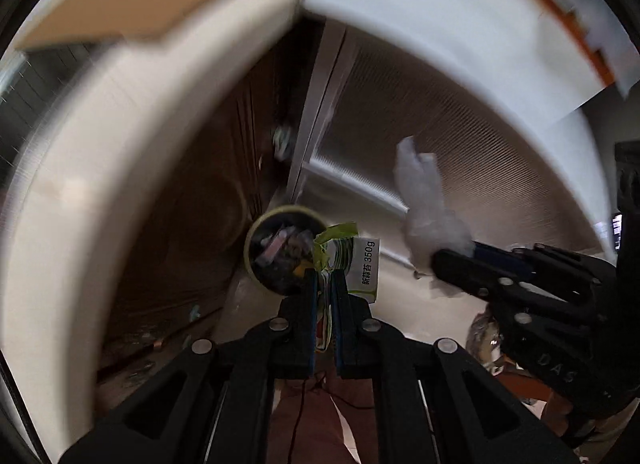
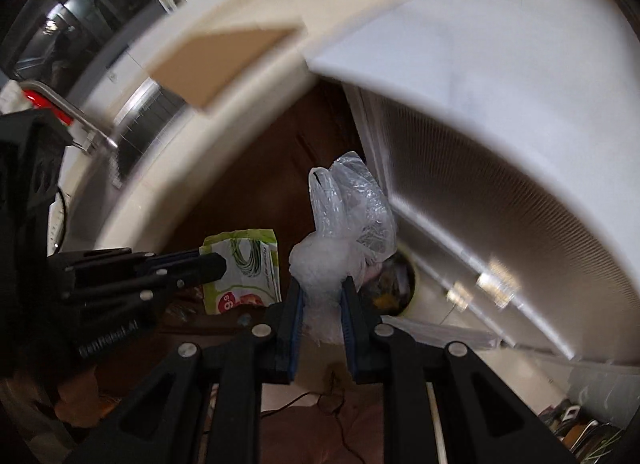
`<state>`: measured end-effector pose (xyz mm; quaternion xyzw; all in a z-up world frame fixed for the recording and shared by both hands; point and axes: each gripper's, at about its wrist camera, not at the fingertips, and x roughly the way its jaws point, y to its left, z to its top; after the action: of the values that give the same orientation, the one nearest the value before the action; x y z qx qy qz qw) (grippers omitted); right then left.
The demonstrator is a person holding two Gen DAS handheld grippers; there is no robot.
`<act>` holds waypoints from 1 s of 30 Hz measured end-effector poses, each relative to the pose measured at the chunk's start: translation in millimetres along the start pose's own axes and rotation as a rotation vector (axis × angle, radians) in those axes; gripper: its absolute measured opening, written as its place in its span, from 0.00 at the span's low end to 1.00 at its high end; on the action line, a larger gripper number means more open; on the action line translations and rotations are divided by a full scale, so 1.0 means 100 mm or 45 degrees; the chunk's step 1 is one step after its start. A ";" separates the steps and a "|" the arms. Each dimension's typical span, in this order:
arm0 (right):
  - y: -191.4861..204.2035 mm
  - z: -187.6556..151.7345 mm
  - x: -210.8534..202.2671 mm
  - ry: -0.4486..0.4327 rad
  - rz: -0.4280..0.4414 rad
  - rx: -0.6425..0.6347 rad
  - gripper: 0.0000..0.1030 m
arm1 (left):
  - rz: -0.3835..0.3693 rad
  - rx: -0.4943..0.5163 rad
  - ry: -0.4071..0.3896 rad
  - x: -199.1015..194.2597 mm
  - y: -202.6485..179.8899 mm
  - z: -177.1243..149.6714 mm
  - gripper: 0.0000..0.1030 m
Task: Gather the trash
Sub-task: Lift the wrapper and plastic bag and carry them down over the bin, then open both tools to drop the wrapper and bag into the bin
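A green wrapper [image 1: 352, 264] is pinched flat between the fingers of the left gripper [image 1: 325, 278], its long axis running straight ahead past the tips, with the bin [image 1: 280, 250] just beyond and slightly left. A crumpled plastic bag [image 2: 348, 224] is clamped in the right gripper [image 2: 322, 284], bunched at the tips and fanning forward, the bin just ahead to the right. Both items are judged light, limp and slippery; hold is best taken on bunched or folded material, not on a single loose edge.
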<state>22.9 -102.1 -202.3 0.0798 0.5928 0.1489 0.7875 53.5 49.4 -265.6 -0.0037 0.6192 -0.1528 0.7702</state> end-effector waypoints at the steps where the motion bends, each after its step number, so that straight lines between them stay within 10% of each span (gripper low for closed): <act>1: -0.08 -0.03 0.21 0.023 0.001 0.004 0.17 | 0.033 -0.001 0.008 0.24 0.02 -0.04 0.04; 16: -1.06 -0.31 2.85 0.181 -0.002 -0.016 0.22 | 0.159 -0.139 0.028 2.51 0.44 -0.08 0.14; 24: -1.15 -0.38 3.05 0.199 0.033 -0.012 0.37 | 0.253 -0.110 0.017 2.63 0.51 -0.10 0.60; 30: -1.12 -0.36 2.91 0.154 0.037 -0.008 0.42 | 0.270 -0.088 -0.002 2.52 0.52 -0.08 0.62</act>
<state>77.6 -114.2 -510.8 0.0769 0.6377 0.1666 0.7481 104.4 39.9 -517.2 0.0350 0.6205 -0.0490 0.7819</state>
